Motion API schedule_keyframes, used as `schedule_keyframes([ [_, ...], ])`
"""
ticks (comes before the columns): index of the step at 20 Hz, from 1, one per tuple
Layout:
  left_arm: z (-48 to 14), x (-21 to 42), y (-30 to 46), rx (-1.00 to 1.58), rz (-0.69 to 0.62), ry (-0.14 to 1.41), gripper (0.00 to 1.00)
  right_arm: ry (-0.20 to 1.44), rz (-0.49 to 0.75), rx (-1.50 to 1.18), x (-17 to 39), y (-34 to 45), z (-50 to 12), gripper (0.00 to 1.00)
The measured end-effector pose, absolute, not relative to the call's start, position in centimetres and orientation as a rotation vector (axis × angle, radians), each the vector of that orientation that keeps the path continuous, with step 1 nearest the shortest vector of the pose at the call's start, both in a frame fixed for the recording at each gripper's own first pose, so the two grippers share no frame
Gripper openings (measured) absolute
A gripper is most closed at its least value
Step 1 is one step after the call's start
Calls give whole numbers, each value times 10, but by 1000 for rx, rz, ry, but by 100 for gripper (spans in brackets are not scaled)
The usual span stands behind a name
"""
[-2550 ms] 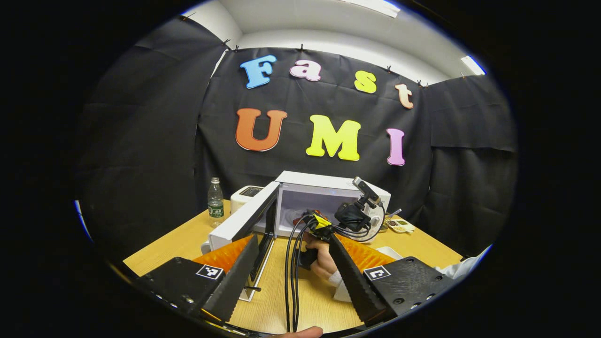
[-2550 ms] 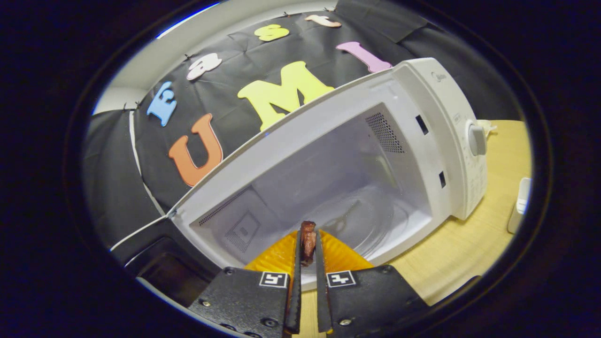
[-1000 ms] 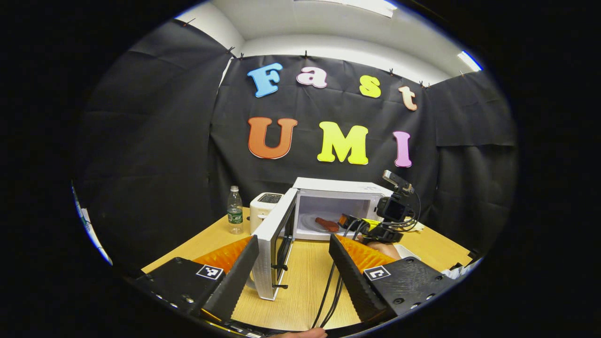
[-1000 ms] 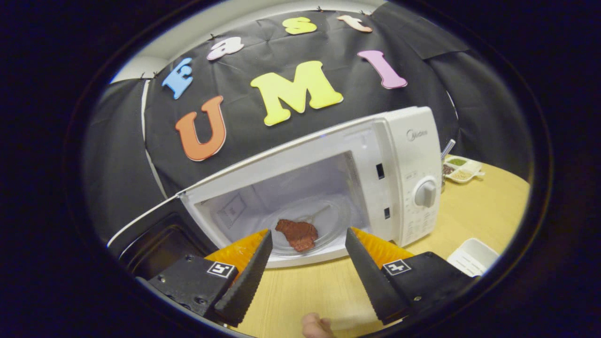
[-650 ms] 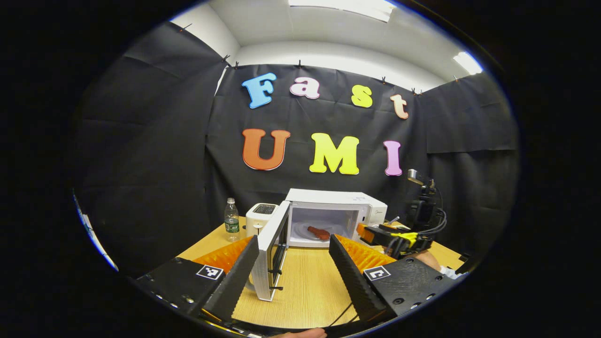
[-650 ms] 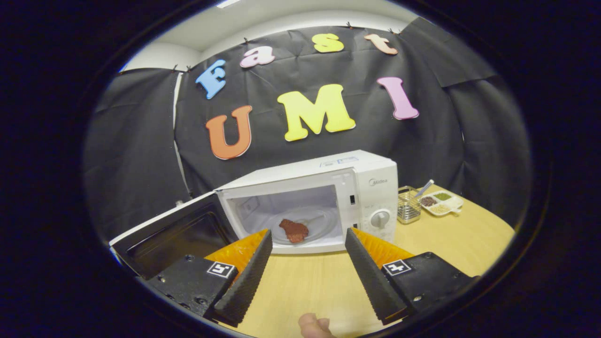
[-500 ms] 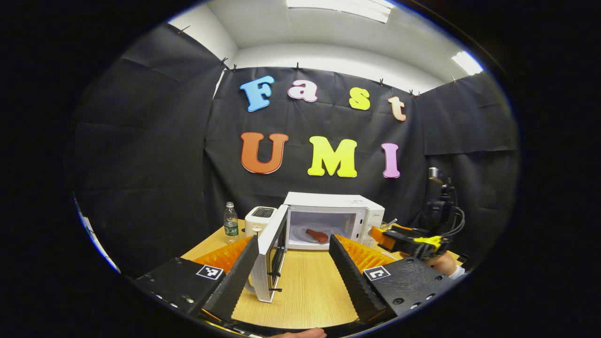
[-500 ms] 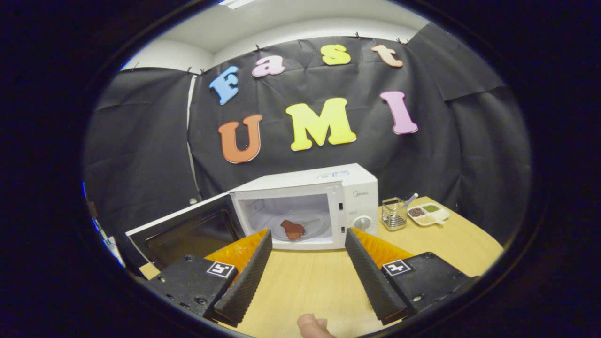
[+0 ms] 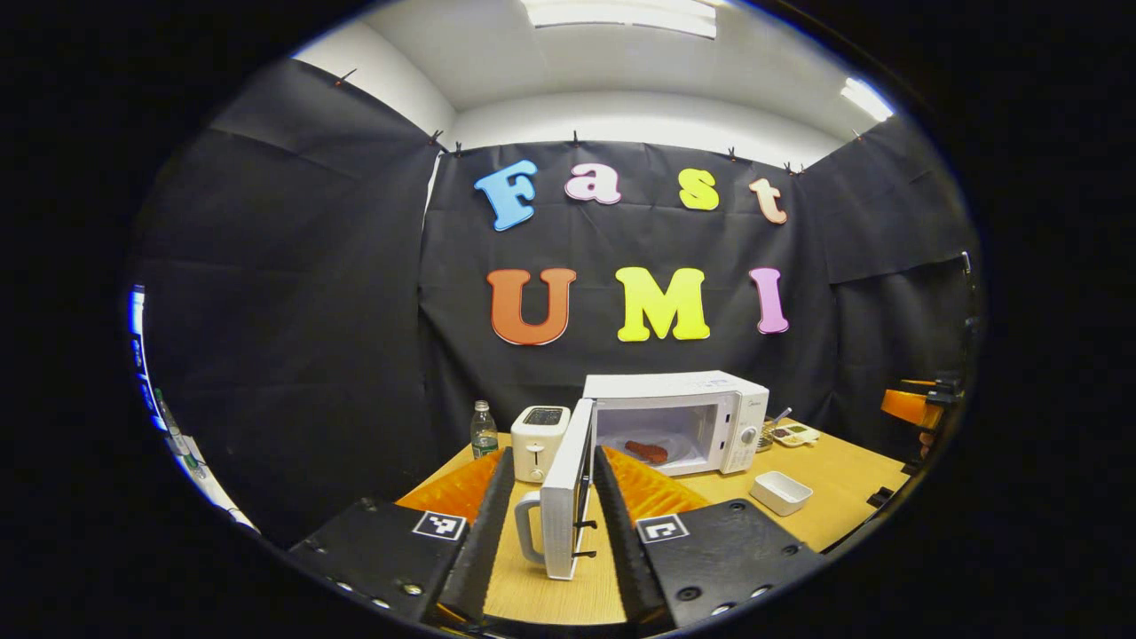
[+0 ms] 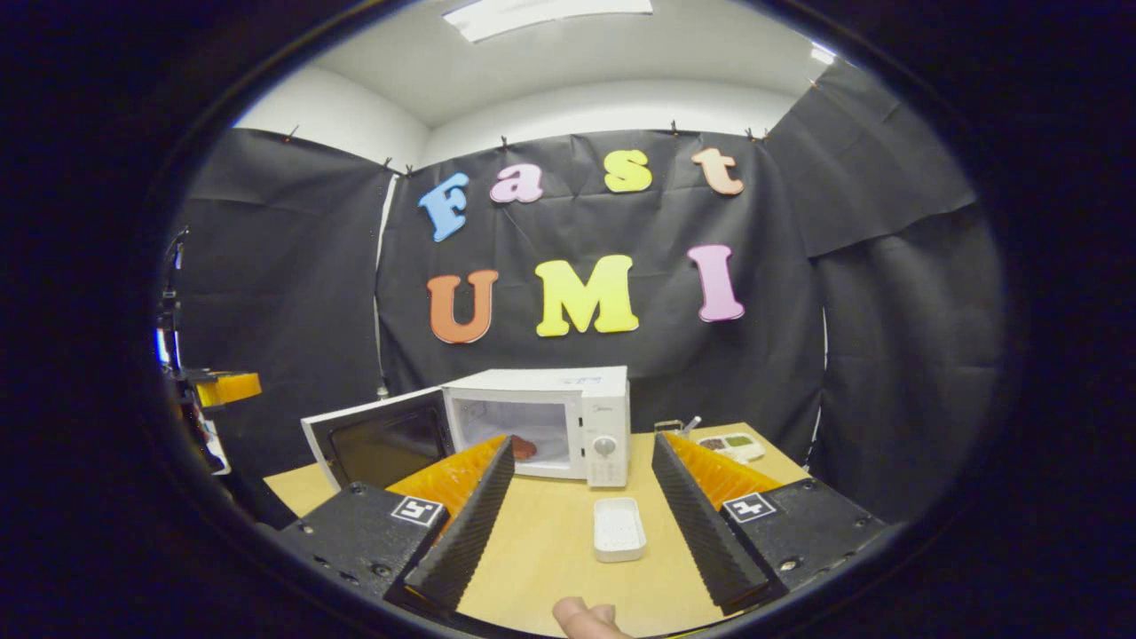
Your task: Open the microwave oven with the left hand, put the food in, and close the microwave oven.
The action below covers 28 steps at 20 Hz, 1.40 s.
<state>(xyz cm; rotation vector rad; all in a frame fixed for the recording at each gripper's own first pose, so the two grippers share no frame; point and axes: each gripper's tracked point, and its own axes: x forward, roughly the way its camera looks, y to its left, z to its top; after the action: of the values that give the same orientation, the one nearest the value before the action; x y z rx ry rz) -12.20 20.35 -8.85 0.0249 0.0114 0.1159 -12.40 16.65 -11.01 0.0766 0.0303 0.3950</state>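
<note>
Right tool [image 10: 575, 497] withdrawn, food [image 9: 647, 451] inside microwave [image 9: 701, 417], door [image 9: 565, 506] open

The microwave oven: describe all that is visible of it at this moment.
The microwave oven is a white box standing on the wooden table before the black cloth wall. Its door, hinged on its left, stands wide open, with a dark window and a white handle on its outer face. Inside, a reddish-brown piece of food lies on the glass turntable plate. A control panel with a round knob fills the right front. No gripper touches it; a toaster stands beside it.
</note>
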Motion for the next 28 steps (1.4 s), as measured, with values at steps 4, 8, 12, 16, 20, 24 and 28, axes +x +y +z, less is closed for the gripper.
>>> schedule_keyframes([
  [4, -98, -115, 224, 1, 150, 10, 0, 66, 423, 73, -131, 161, -119, 99],
  [8, -121, -94, 250, 21, 205, 20, 16, 71, 440, 74, -137, 159, -119, 99],
  [12, -155, -62, 274, 15, 229, 68, 1, 58, 453, 66, -144, 163, -115, 99],
  [16, -177, -40, 286, -45, 202, 65, 0, 52, 439, 56, -142, 158, -115, 99],
  [20, -214, -22, 295, -75, 196, 136, 0, 78, 424, 64, -137, 157, -123, 100],
  [24, -228, -12, 283, -118, 148, 160, 0, 88, 432, 70, -133, 158, -124, 100],
  [28, -232, -10, 270, -128, 113, 172, 0, 96, 436, 68, -133, 158, -125, 100],
])
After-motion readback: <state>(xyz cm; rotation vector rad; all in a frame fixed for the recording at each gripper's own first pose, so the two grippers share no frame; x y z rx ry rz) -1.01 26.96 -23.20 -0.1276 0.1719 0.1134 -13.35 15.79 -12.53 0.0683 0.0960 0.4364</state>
